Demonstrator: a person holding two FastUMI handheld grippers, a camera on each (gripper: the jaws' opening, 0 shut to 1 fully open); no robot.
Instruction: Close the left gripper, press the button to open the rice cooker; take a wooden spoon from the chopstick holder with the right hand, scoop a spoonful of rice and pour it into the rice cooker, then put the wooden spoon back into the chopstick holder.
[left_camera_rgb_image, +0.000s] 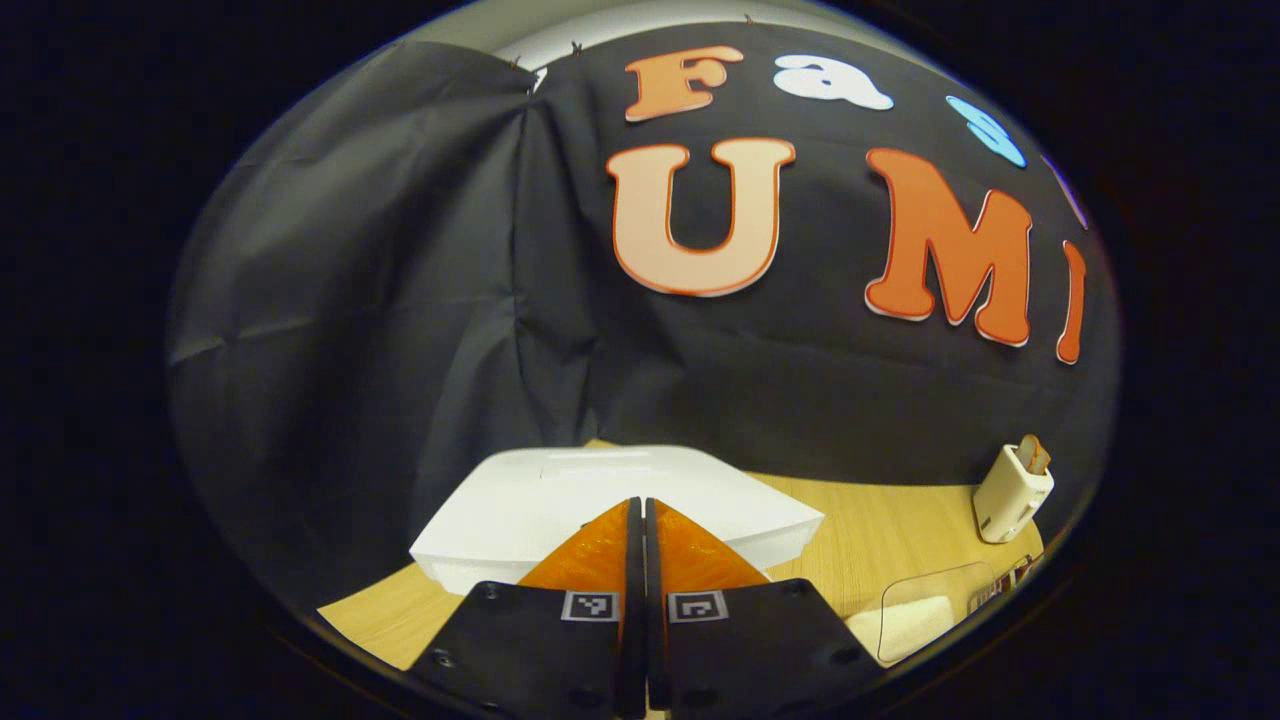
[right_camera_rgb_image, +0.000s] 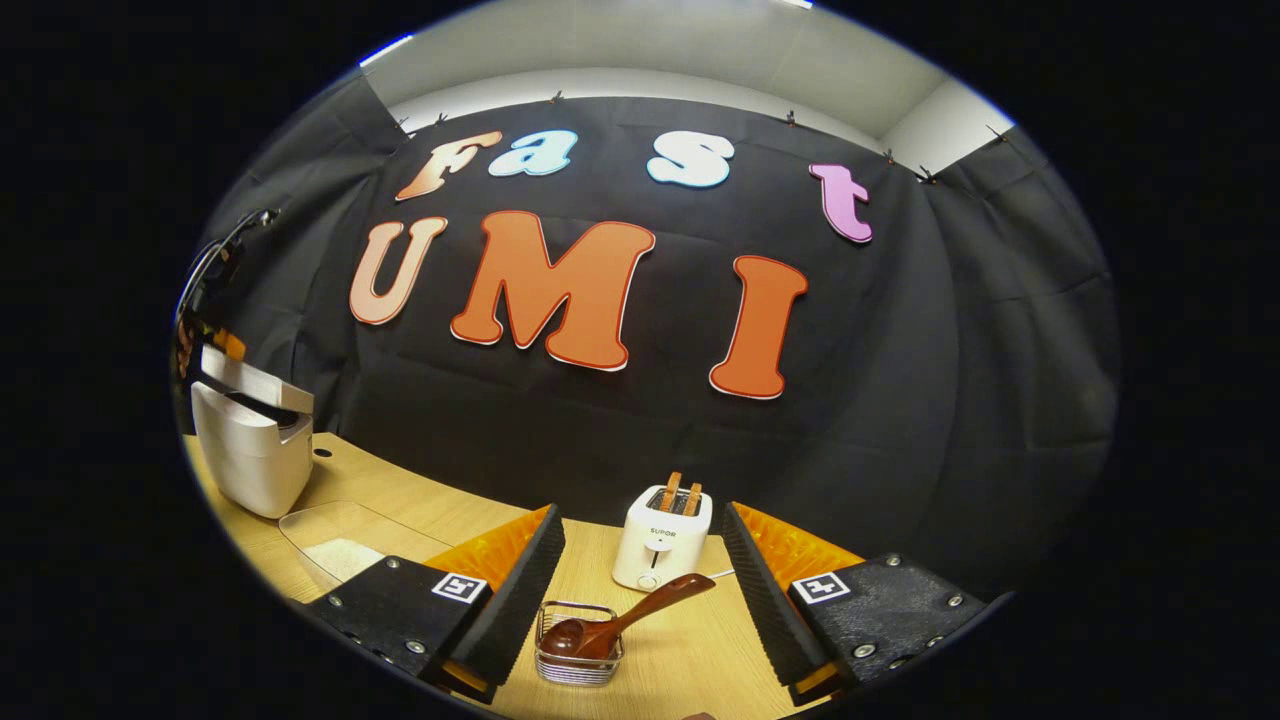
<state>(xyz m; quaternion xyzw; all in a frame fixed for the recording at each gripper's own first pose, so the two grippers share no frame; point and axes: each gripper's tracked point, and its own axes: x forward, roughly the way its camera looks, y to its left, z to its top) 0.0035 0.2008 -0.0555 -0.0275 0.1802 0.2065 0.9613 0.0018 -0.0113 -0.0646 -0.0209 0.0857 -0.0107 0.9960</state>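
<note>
While my left gripper (left_camera_rgb_image: 640, 520) hovers pressed together just above the rice cooker (left_camera_rgb_image: 600, 510), its lid looks already raised in the right gripper view, so the button step seems done. My right gripper (right_camera_rgb_image: 640, 560) is spread and holds nothing, near the wooden spoon (right_camera_rgb_image: 625, 615), which lies in the wire chopstick holder (right_camera_rgb_image: 578, 660). Scooping from the clear rice container (right_camera_rgb_image: 340, 540), pouring and returning the spoon remain.
</note>
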